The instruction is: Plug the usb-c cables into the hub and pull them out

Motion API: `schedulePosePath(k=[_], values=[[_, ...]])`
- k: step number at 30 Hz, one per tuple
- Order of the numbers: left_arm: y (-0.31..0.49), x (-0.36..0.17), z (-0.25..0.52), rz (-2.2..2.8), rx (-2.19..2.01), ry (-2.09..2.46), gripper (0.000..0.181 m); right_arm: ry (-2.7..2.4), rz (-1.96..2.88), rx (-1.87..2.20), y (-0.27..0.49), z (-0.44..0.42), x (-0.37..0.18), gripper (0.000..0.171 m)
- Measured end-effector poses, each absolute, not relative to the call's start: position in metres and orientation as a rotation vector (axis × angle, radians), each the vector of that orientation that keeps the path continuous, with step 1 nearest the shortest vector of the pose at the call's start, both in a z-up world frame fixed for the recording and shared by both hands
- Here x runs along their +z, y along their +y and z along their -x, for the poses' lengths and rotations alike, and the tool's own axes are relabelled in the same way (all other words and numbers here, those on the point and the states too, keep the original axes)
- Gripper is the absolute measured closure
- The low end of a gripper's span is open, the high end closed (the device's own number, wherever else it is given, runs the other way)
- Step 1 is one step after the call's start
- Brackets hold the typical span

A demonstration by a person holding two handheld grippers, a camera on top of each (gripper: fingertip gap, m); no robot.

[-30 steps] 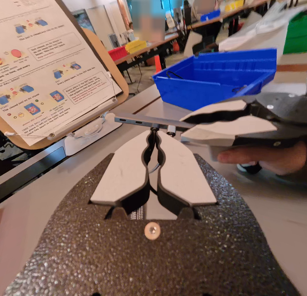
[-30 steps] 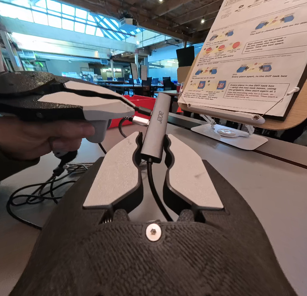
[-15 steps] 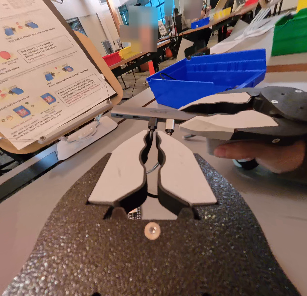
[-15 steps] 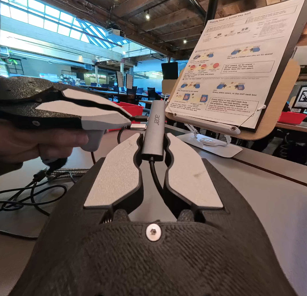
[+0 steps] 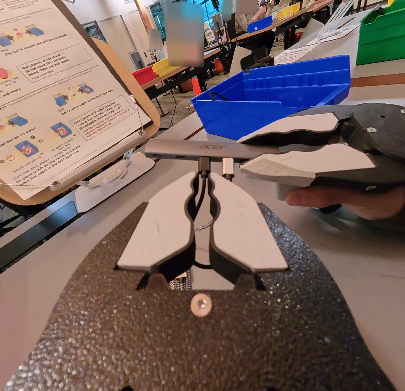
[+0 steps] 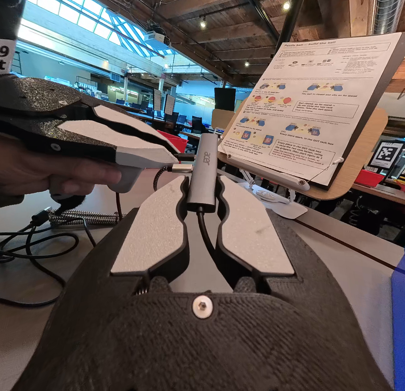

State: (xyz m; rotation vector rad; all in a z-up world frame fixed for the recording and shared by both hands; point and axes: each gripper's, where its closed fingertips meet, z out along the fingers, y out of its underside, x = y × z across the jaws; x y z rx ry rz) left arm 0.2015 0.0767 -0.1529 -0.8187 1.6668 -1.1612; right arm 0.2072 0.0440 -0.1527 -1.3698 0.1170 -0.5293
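Since a second ago, both grippers have tilted up. In the left wrist view, the left gripper (image 5: 202, 179) is nearly closed around a black cable (image 5: 200, 196) plugged into the grey hub (image 5: 197, 149); a silver plug (image 5: 228, 166) sits at 3 o'clock. In the right wrist view, the right gripper (image 6: 202, 179) clamps the hub (image 6: 203, 172), with the left gripper (image 6: 173, 154) at 9 o'clock.
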Motion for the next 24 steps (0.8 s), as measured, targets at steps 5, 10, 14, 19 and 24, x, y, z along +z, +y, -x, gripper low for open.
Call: schedulePosePath(k=[5, 10, 14, 19, 24], values=[[0.0802, -0.1557, -0.2055, 0.832, -1.101, 1.68, 0.177, 0.135, 1.385, -0.519, 0.0451, -0.2101, -0.1541, 0.147], [0.0795, -0.1561, -0.2062, 0.855, -1.104, 1.673, 0.177, 0.139, 1.381, -0.491, 0.044, -0.2104, -0.1536, 0.147], [0.0776, -0.1544, -0.2041, 0.825, -1.115, 1.685, 0.177, 0.136, 1.383, -0.484, 0.0445, -0.2101, -0.1537, 0.147], [0.0777, -0.1524, -0.2045, 0.811, -1.121, 1.67, 0.176, 0.137, 1.382, -0.48, 0.0444, -0.2104, -0.1536, 0.147], [0.0763, -0.1524, -0.203, 0.786, -1.127, 1.648, 0.176, 0.136, 1.378, -0.49, 0.0441, -0.2101, -0.1532, 0.147]])
